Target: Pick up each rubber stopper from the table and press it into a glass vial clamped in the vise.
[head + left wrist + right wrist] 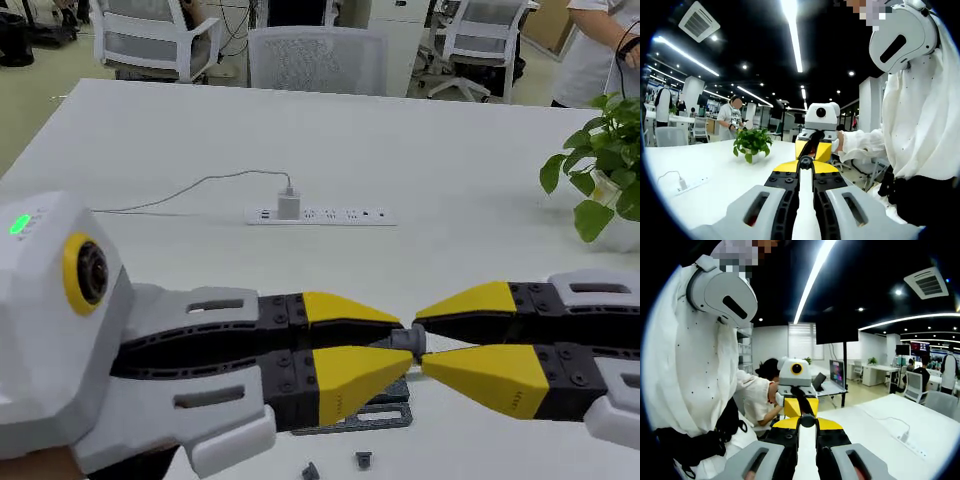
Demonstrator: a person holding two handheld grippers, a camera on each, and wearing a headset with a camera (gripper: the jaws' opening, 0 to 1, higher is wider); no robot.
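Note:
My left gripper (404,337) comes in from the left and my right gripper (420,340) from the right, and they meet tip to tip above the table. A small grey rubber stopper (409,342) sits between the two sets of yellow jaw tips. In the left gripper view the jaws close on the dark round stopper (804,162). The right gripper view shows the same stopper (807,420) pinched at its tips. Beneath them lies the dark grey vise (385,409), mostly hidden. Two more small dark stoppers (363,460) lie on the table near the front edge.
A white power strip (320,215) with a charger and cable lies mid-table. A potted plant (605,165) stands at the right edge. Chairs (315,58) line the far side, and a person (600,45) stands at the far right.

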